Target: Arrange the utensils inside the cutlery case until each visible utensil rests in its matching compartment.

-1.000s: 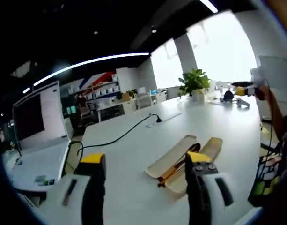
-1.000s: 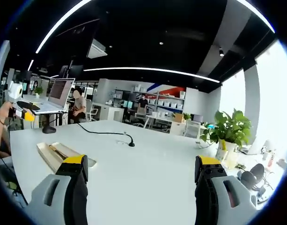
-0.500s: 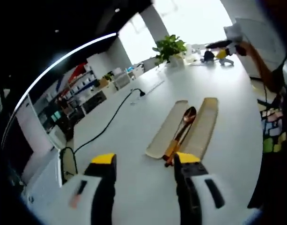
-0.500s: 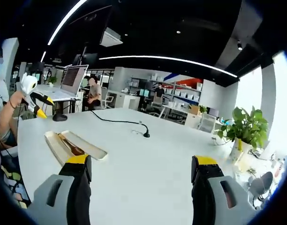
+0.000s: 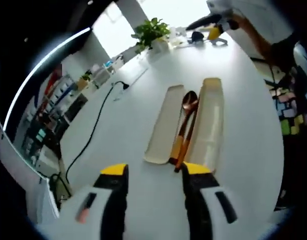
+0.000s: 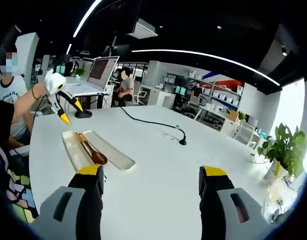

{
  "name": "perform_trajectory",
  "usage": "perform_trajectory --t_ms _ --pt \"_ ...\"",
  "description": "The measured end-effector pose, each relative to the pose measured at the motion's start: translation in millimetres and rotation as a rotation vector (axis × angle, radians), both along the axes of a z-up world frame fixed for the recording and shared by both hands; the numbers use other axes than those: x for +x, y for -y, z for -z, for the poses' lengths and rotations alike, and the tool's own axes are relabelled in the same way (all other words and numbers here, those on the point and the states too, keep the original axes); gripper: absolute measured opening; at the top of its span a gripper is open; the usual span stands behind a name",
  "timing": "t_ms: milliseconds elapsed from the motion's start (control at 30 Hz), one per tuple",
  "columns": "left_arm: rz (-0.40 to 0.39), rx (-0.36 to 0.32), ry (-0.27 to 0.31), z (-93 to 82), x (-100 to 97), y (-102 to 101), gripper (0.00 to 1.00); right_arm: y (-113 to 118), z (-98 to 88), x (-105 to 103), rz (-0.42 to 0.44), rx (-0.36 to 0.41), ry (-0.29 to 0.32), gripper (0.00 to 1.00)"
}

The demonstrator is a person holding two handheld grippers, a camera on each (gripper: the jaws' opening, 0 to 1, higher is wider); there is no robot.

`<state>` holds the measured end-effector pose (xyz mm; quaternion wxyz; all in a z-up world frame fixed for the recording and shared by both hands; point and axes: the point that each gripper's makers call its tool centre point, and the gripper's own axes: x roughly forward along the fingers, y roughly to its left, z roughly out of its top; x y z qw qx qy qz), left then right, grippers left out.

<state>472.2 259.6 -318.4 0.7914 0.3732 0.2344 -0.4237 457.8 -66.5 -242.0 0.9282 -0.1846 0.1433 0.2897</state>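
Cream cutlery case (image 5: 209, 120), copper-brown spoon (image 5: 186, 106), white table (image 5: 128, 130), black cable (image 5: 93, 132)

Two opposed views above one shared cutlery case (image 5: 207, 117) (image 6: 106, 150).

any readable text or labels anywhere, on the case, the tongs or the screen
None can be read.
Pale cream cutlery case: no print visible.
Grey, yellow-tipped left tongs and right tongs: no lettering visible.
Laptop screen and back-wall shelf boxes: too small and blurred to read.
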Motion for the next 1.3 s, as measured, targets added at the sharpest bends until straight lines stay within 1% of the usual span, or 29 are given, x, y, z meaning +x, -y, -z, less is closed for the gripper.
perform_trajectory --t_ms 67,100,133,233,333,433,467,500,567,633,700,800,867,1000,1133,1233,1300 --pt "0.013 0.013 -0.030 7.1 -0.9 2 0.45 -4 6.0 5 -0.019 -0.027 -0.023 0.79" --pt "0.025 0.025 -0.042 11.1 -1.6 3 0.45 -8 10.0 7 -0.045 -0.052 -0.036 0.76" --pt "0.035 0.042 -0.056 15.5 -2.1 2 0.45 -10 12.3 9 -0.055 -0.058 -0.043 0.73" --pt "0.036 0.076 -0.074 24.3 1.6 -1 0.44 -20 21.3 12 -0.099 -0.077 -0.088 0.70" --pt "0.041 0.095 -0.092 30.4 3.9 -4 0.42 -29 28.6 15 -0.139 -0.102 -0.113 0.67" --pt "0.055 0.115 -0.115 37.4 4.7 -5 0.40 -39 39.4 17 -0.185 -0.145 -0.143 0.60" --pt "0.058 0.120 -0.124 39.8 4.5 -4 0.39 -42 42.7 19 -0.190 -0.149 -0.155 0.59" --pt "0.063 0.124 -0.135 41.7 3.7 -4 0.39 -44 48.4 18 -0.192 -0.157 -0.183 0.59" --pt "0.071 0.120 -0.157 42.4 0.6 -3 0.36 -49 52.2 24 -0.206 -0.158 -0.186 0.59" --pt "0.069 0.094 -0.171 40.4 0.6 1 0.34 -56 57.7 25 -0.257 -0.195 -0.200 0.55" --pt "0.084 0.116 -0.183 43.6 -0.7 2 0.32 -62 60.7 25 -0.272 -0.208 -0.216 0.51" --pt "0.100 0.152 -0.200 47.9 -2.6 3 0.31 -69 64.7 25 -0.310 -0.257 -0.224 0.50" --pt "0.106 0.154 -0.207 49.0 -2.6 5 0.30 -73 69.5 26 -0.331 -0.289 -0.236 0.49" --pt "0.112 0.173 -0.235 55.8 -2.8 5 0.29 -80 85.2 27 -0.365 -0.321 -0.300 0.42" --pt "0.114 0.167 -0.265 58.0 -3.3 6 0.26 -85 95.8 29 -0.386 -0.336 -0.340 0.40" --pt "0.125 0.171 -0.293 60.4 -5.1 8 0.24 -89 103.4 24 -0.414 -0.356 -0.374 0.36" --pt "0.133 0.181 -0.323 61.3 -6.3 8 0.23 -93 108.0 21 -0.440 -0.375 -0.391 0.36"
